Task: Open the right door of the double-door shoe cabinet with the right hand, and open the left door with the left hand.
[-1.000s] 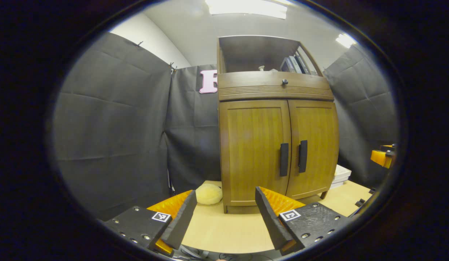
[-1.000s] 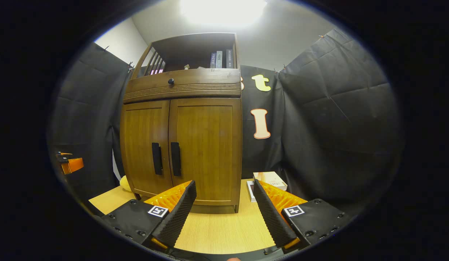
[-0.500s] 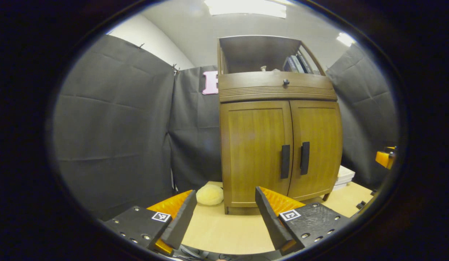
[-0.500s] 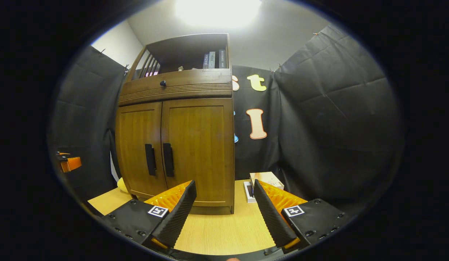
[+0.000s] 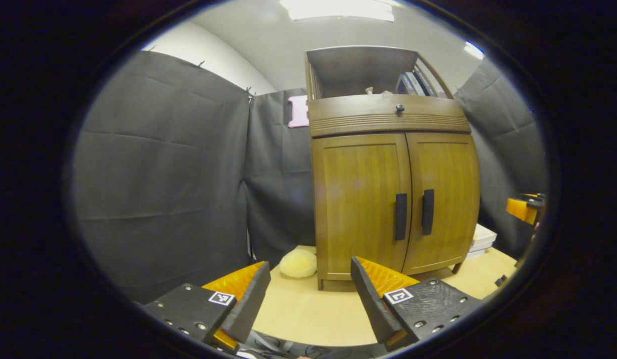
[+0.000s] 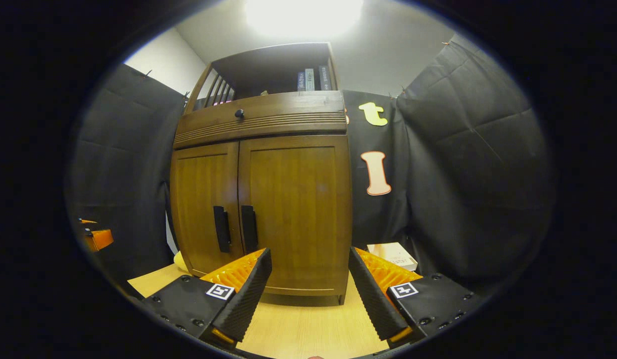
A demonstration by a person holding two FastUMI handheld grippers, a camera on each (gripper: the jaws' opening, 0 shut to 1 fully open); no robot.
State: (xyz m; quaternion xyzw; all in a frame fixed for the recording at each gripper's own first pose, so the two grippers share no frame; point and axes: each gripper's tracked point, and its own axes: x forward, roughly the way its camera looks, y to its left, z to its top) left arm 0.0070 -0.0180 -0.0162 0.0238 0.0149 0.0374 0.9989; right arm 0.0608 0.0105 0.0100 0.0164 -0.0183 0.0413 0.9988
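A brown wooden shoe cabinet (image 5: 393, 164) (image 6: 268, 199) stands on a light wooden table, both doors closed. Its left door (image 5: 361, 199) (image 6: 204, 204) and right door (image 5: 445, 194) (image 6: 298, 209) each carry a dark vertical handle beside the centre seam: left handle (image 5: 400, 217) (image 6: 221, 236), right handle (image 5: 427, 212) (image 6: 249, 229). My left gripper (image 5: 306, 309) is open in front of the cabinet, well short of it and off to its left. My right gripper (image 6: 308, 294) is open and closer, facing the right door's lower part. Nothing sits between either pair of fingers.
A drawer with a round knob (image 5: 399, 107) and an open shelf with books (image 6: 311, 80) top the cabinet. A pale yellow soft lump (image 5: 298, 263) lies left of the cabinet, a stack of flat boxes (image 6: 392, 255) right of it. Black cloth walls surround the table (image 5: 308, 314).
The right gripper has moved closer to the cabinet, which looms larger. The left gripper has shifted left, so the cabinet sits farther right in its view. Both doors stay closed.
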